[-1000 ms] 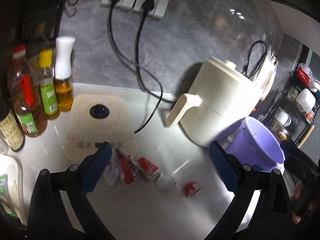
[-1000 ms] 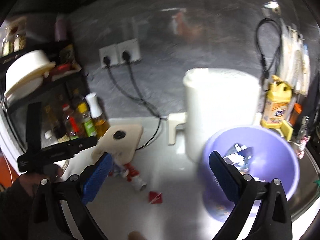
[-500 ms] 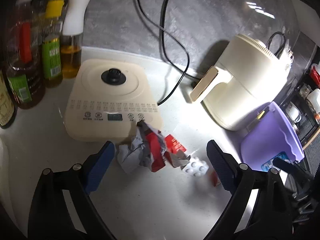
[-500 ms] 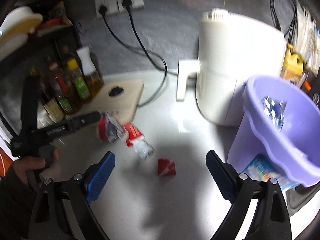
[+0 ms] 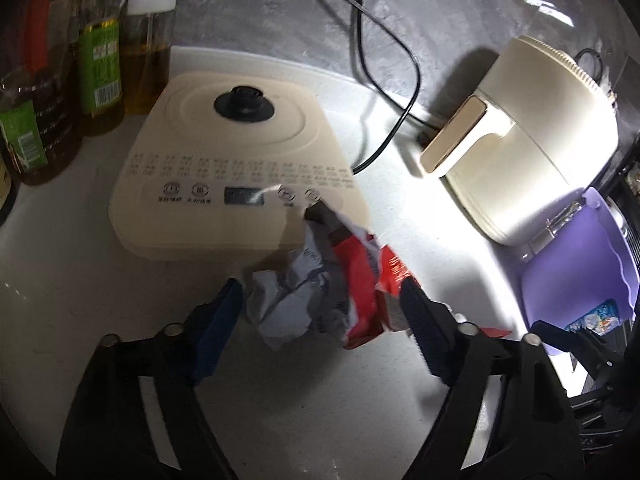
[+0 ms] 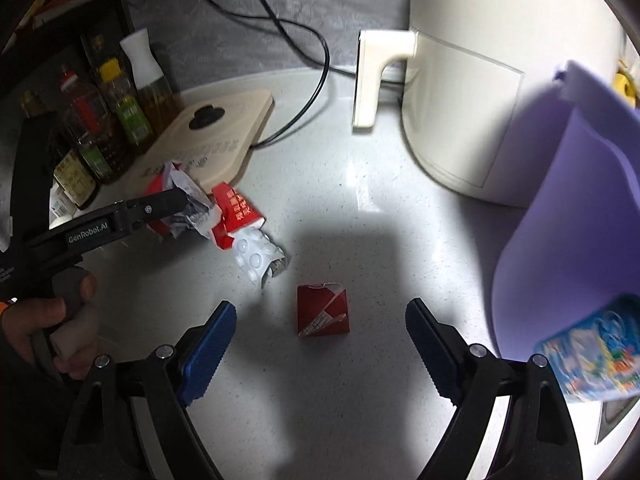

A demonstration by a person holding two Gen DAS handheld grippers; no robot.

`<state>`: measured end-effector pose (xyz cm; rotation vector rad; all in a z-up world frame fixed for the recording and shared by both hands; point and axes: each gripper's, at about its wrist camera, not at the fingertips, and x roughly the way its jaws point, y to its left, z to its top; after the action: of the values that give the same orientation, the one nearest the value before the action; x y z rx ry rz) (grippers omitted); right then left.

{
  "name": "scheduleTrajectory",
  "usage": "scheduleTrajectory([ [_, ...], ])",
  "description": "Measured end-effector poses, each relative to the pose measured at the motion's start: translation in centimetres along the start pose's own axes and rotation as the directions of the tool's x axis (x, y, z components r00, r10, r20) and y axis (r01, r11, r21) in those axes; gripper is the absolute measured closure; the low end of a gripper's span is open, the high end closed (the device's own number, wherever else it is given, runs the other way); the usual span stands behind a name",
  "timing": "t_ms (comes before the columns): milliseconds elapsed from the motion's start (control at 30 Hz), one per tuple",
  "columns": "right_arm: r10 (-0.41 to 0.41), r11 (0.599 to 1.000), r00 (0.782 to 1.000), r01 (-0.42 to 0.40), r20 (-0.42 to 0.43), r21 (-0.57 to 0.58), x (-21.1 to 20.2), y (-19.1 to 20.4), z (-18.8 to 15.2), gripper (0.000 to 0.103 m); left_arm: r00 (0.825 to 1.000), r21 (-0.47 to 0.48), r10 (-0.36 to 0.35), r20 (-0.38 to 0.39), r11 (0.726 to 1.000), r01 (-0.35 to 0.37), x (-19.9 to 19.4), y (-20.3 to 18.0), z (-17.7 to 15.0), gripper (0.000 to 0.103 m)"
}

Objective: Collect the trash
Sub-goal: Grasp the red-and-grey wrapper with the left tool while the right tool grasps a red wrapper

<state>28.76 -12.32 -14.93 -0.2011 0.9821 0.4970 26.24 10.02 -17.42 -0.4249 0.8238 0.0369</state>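
Trash wad [image 5: 316, 300] sat between the closing, still-spread jaws of the left gripper [image 5: 320, 312], best squeezed centrally; the right gripper [image 6: 320, 320], also spread and closing, straddled a red scrap [image 6: 322, 310].

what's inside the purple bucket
The purple bucket shows only its outer wall here, with a blue printed packet at its base; whether that sits inside is unclear. The interior is hidden.

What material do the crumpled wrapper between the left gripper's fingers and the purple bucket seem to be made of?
Crumpled wrapper: probably thin printed paper or foil-lined film, red outside and grey-white inside; it holds sharp creases and folds. The blur leaves this open.

Purple bucket: most likely moulded plastic, smooth and slightly matte, one even colour, with a thin wavy rim.
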Motion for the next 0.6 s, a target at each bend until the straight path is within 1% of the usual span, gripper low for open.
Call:
scheduleTrajectory([
  [67, -0.004, 1.0, 1.0, 0.003, -0.01, -0.009, 0.5, 0.0, 0.1, 0.022, 1.0, -0.011, 0.009, -0.014, 1.0, -0.009, 0.2, 0.3, -0.2, 0.044],
  [133, 0.006, 1.0, 1.0, -0.006, -0.02, -0.009, 1.0, -0.1, 0.1, 0.025, 1.0, -0.02, 0.005, -0.017, 1.0, -0.006, 0.2, 0.6, -0.3, 0.054],
  [200, 0.008, 1.0, 1.0, -0.009, -0.026, -0.019, 1.5, -0.1, 0.2, 0.028, 1.0, -0.022, 0.004, -0.008, 1.0, -0.005, -0.3, 0.6, -0.4, 0.059],
  [333, 0.001, 0.999, 0.999, -0.002, -0.033, -0.036, 2.3, 0.0, 0.4, 0.035, 1.0, -0.03, 0.015, 0.01, 0.999, -0.015, -1.4, 0.7, -0.5, 0.064],
  [400, -0.002, 0.999, 0.999, 0.0, -0.036, -0.052, 2.7, 0.1, 0.5, 0.038, 1.0, -0.041, 0.019, 0.024, 0.999, -0.018, -2.1, 0.7, -0.6, 0.064],
  [500, 0.013, 0.997, 0.999, -0.016, -0.048, -0.072, 3.1, 0.2, 0.3, 0.045, 0.999, -0.042, 0.028, 0.047, 0.999, -0.026, -3.3, 0.6, -0.8, 0.064],
  [567, 0.018, 0.996, 0.998, -0.023, -0.06, -0.083, 3.4, 0.2, 0.1, 0.053, 0.998, -0.043, 0.041, 0.056, 0.998, -0.038, -4.0, 0.6, -0.9, 0.065],
  [600, 0.013, 0.995, 0.998, -0.018, -0.054, -0.093, 3.4, 0.3, 0.1, 0.061, 0.997, -0.047, 0.049, 0.062, 0.998, -0.046, -4.5, 0.5, -1.0, 0.065],
])
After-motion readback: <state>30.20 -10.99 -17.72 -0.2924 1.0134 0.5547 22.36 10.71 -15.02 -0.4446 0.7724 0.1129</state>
